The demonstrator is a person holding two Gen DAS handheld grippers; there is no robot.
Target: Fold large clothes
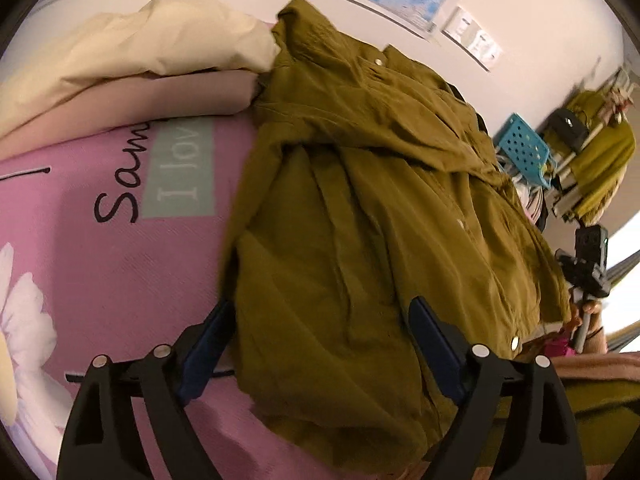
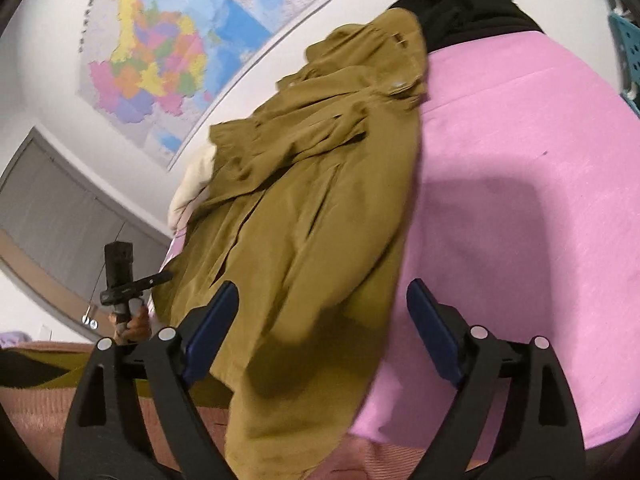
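Observation:
An olive-green jacket [image 1: 360, 208] lies crumpled on a pink bedspread [image 1: 112, 272], its snap buttons showing. My left gripper [image 1: 320, 306] hangs open over the jacket's near edge, and the cloth lies below and between the blue pads without being pinched. In the right wrist view the same jacket [image 2: 304, 216] runs down the pink bedspread [image 2: 520, 200]. My right gripper [image 2: 323, 287] is open above its near hem, pads apart from the cloth. Each view catches the other gripper: the right one [image 1: 588, 264] at the jacket's far side, the left one [image 2: 120, 276] held in a hand.
Cream and beige bedding [image 1: 140, 48] is stacked at the head of the bed. A black garment [image 2: 460, 12] lies beyond the jacket. A blue perforated basket [image 1: 524, 148] and a cluttered rack [image 1: 600, 160] stand beside the bed. A map [image 2: 160, 52] hangs on the wall.

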